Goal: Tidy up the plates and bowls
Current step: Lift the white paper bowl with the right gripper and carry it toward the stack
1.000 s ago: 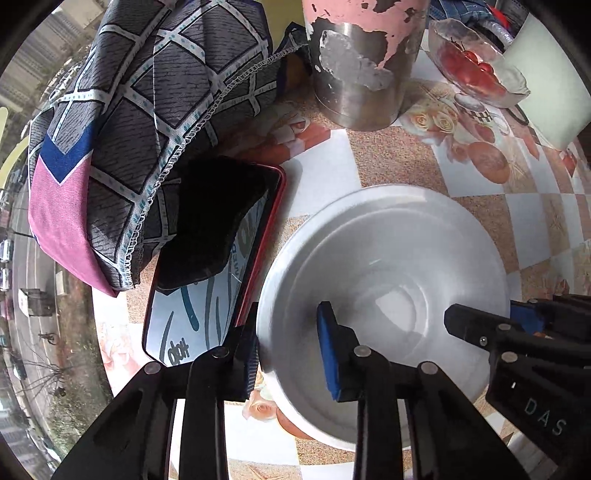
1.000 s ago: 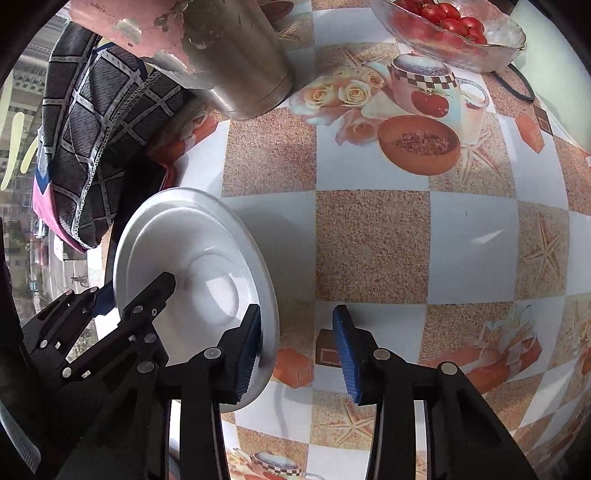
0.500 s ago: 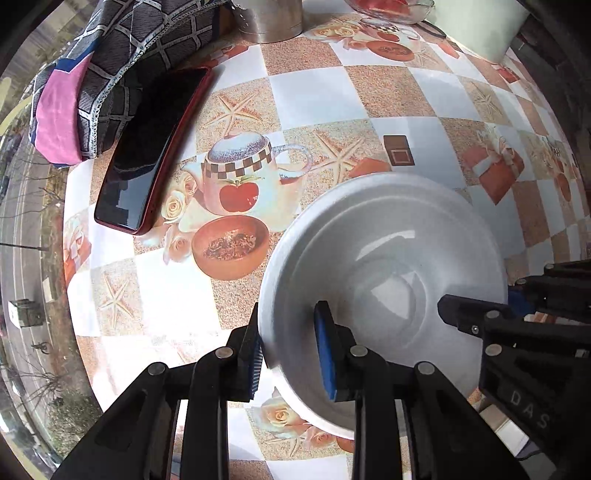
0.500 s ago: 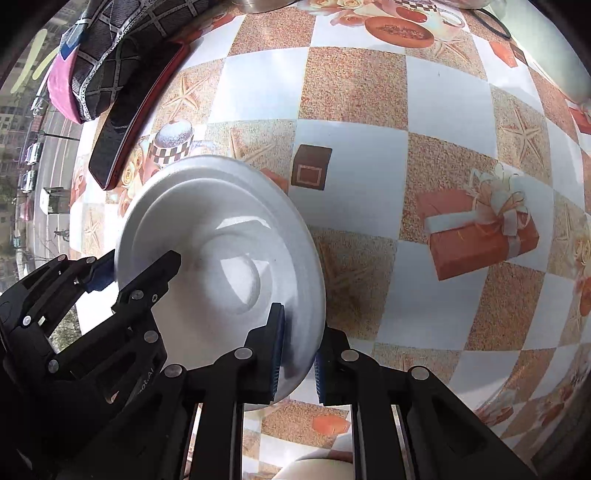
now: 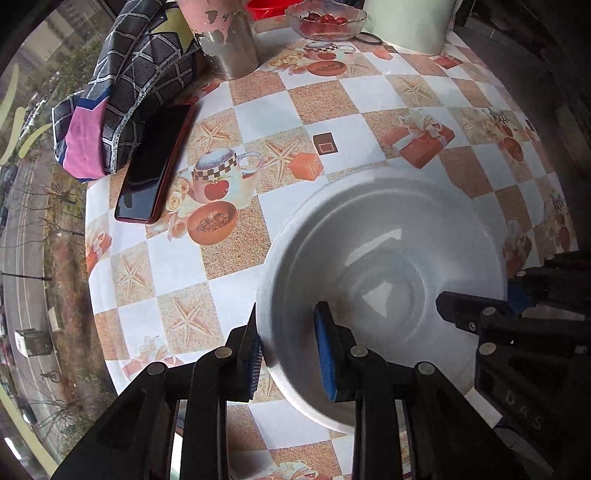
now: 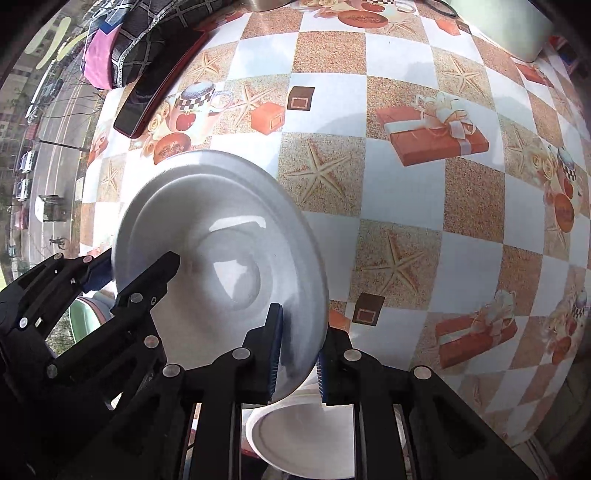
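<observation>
A white deep plate [image 5: 388, 258] hangs above the chequered tablecloth [image 5: 325, 99], held between both grippers. My left gripper [image 5: 290, 350] is shut on its left rim, one blue pad inside and one outside. My right gripper [image 6: 298, 354] is shut on the opposite rim of the same plate [image 6: 221, 258]. In the left wrist view, the right gripper [image 5: 506, 291] shows at the plate's right edge. Another white dish [image 6: 306, 435] lies below the right gripper's fingers, partly hidden by them.
A phone in a red case [image 5: 155, 166] lies beside a patterned cloth [image 5: 122, 85] at the far left. A metal tumbler with peeling pink paint [image 5: 225, 40], a glass bowl of red fruit [image 5: 325, 22] and a white container [image 5: 406, 22] stand at the far edge. Something green [image 6: 79, 321] shows under the left gripper.
The right gripper closed on the plate's rim. Both grippers lifted the plate and carried it away from the tumbler and cloth, towards the near side of the table.
</observation>
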Demonstrator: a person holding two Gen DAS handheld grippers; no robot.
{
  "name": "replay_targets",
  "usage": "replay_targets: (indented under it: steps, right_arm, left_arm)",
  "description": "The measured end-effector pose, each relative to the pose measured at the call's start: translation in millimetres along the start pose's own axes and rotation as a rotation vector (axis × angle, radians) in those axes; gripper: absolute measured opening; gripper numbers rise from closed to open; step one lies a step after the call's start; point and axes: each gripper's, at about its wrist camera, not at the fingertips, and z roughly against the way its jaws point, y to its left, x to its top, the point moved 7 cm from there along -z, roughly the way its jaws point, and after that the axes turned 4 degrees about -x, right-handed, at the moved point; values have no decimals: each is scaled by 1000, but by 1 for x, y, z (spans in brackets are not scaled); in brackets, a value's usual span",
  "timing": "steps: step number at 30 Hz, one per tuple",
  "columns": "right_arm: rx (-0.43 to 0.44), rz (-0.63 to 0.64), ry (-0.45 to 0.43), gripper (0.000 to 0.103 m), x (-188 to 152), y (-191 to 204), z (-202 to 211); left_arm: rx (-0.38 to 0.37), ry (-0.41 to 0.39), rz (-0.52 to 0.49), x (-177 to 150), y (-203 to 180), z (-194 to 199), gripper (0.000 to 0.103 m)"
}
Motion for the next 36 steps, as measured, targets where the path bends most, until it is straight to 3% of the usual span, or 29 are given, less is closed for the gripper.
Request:
replay_targets:
  steps: [5,12,18,29,36]
  right_arm:
    - [-16,-57,-48,18,-17,-19,34]
    - [-30,-206,-100,18,-40,-61,69]
    - [-40,-287,-108,18,-80,-85,88]
    - [42,-435,-57,18,-135,-94,67]
    - [52,-450,-12,18,-145,-92,49]
  left_arm:
    - [-21,-42,-73,15,-21,19,29]
    - [-55,-54,-216,4,-63,35,29]
    - [-91,-53,-340,-8,-96,44,29]
    - [-101,-5,-490,-30,-128,36,29]
    - [-98,51,-501,-43,-130,21,29]
